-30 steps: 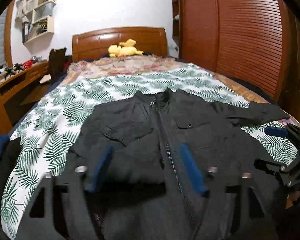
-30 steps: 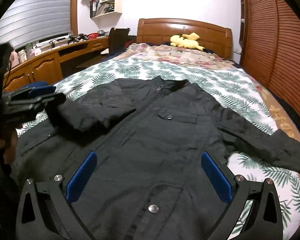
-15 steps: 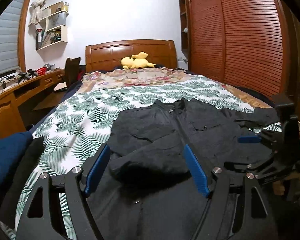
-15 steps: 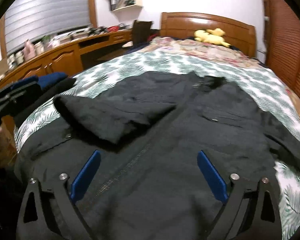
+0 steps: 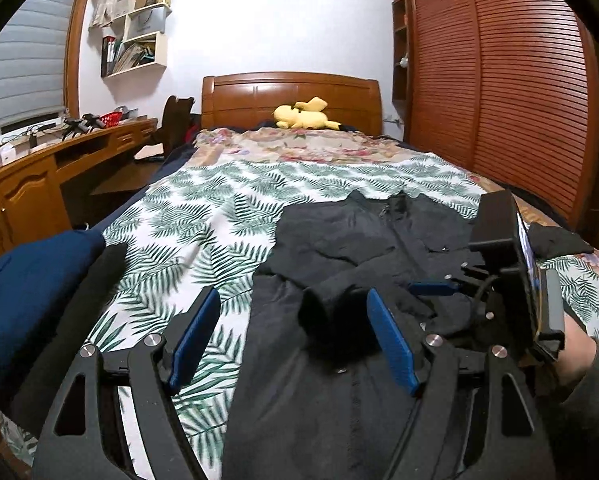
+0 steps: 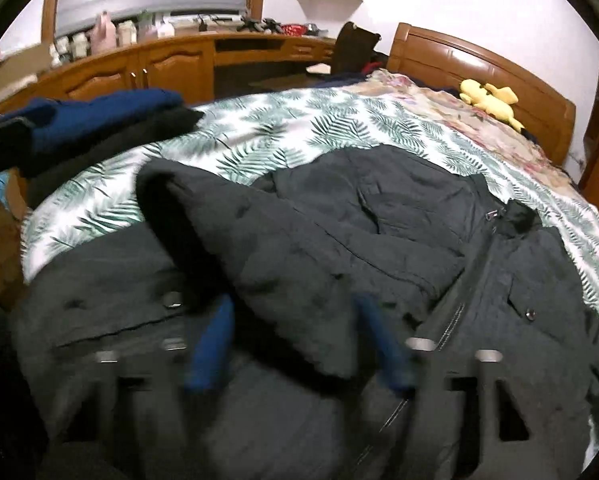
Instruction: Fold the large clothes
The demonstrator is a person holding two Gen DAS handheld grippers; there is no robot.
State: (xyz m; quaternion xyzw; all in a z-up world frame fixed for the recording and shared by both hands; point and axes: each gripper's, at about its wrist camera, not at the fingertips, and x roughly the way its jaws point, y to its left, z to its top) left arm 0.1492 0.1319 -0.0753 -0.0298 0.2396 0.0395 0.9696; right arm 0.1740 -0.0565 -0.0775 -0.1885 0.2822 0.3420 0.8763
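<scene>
The jacket is spread front-up on the bed, one sleeve folded across its chest. The right claw has just been closing around that sleeve; whether it is pinched cannot be told. The left claw is held released at 6 o'clock.

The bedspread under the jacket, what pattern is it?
Green fern leaves on white, clearest in the left wrist view.

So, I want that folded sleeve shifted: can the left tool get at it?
Probably yes: the left tool is open, and the sleeve lies uncovered on top of the jacket, just ahead.
</scene>
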